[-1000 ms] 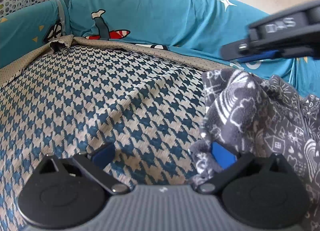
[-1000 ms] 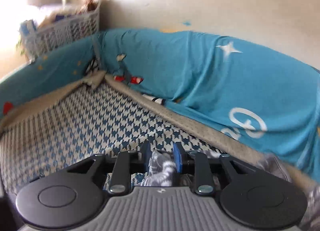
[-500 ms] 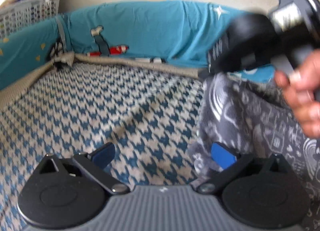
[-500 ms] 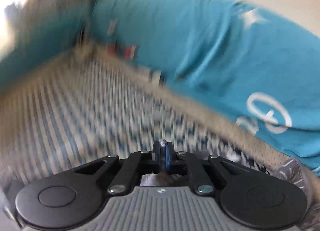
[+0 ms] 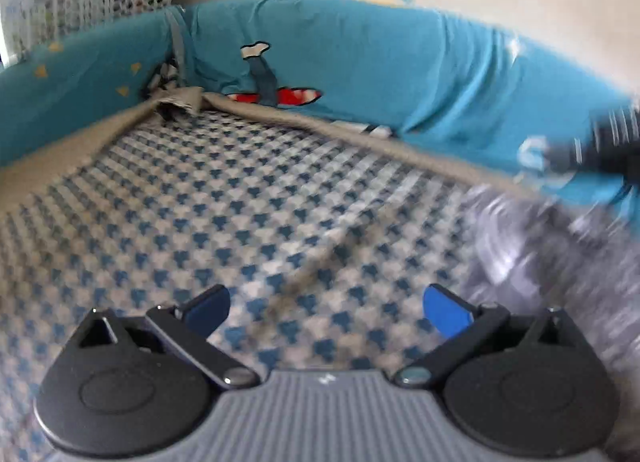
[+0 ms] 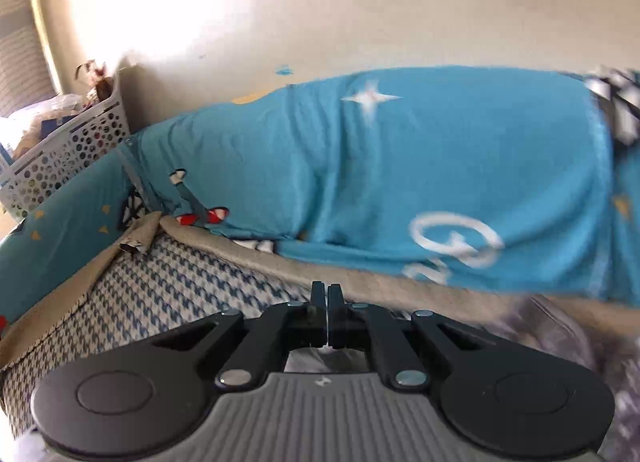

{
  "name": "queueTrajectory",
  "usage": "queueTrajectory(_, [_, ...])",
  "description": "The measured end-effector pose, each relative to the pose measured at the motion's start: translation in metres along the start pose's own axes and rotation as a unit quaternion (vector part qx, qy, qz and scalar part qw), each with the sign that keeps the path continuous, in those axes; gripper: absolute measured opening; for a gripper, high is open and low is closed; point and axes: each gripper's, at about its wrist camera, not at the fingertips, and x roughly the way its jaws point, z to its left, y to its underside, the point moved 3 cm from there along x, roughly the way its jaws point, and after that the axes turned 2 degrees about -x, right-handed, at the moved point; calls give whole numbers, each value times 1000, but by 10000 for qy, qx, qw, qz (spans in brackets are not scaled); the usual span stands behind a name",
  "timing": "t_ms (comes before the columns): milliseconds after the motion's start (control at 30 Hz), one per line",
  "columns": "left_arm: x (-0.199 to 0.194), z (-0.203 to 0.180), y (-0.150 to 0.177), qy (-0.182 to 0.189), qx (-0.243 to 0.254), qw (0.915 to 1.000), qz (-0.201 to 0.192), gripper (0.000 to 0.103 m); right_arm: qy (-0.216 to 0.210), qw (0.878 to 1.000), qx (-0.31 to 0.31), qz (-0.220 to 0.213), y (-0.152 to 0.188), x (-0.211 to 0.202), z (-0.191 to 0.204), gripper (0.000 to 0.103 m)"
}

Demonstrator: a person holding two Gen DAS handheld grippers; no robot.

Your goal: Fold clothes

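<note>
Houndstooth seat cushion (image 5: 224, 198), teal cover (image 6: 420, 182) behind. Grey printed garment (image 5: 560, 262) bunched, blurred, at cushion's right: unfolded, folding left. Left gripper (image 5: 326, 308) spread wide, empty. Right gripper (image 6: 327, 316) pinched shut, probably on pale cloth beneath.

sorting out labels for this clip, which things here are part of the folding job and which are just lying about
Part of the job:
grey patterned garment
right gripper, shut, apparently pinching the garment
left gripper, open, empty

Just lying about:
white basket
blue star sheet
houndstooth cover
</note>
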Motion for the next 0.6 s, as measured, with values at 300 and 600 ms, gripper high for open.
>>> queueTrajectory(300, [-5, -41, 16, 890, 586, 9943, -27, 103, 898, 9943, 512, 247, 64, -80, -42, 3])
queueTrajectory(600, [15, -42, 30, 910, 726, 9925, 362, 103, 1407, 9815, 1218, 450, 118, -141, -71, 4])
